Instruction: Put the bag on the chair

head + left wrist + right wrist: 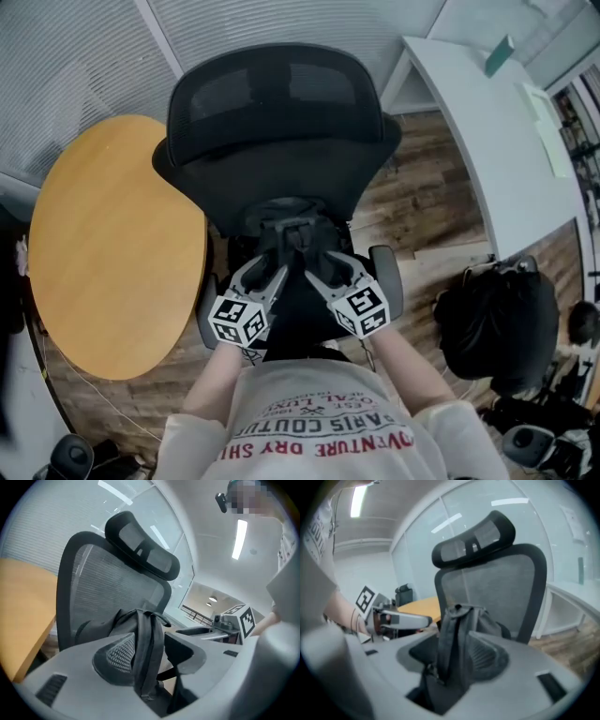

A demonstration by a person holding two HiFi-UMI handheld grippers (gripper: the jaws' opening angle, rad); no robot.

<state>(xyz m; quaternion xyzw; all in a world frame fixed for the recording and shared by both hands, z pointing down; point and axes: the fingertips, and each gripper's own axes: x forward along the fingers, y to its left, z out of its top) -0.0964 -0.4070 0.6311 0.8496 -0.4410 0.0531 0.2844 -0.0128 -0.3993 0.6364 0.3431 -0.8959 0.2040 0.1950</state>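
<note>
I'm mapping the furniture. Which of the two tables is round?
The wooden table left of the mesh chair: its tan top is round, whereas the white desk on the right is long and straight-edged.

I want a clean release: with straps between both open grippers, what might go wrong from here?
Straps lie between the open jaws of the left hand-held gripper and the right hand-held gripper; withdrawing could snag either and drag the bag off the chair. The bag stands upright, so it might slump.

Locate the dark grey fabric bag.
The bag rests at the head view's centre, on the seat of the black mesh office chair, in front of its backrest.
</note>
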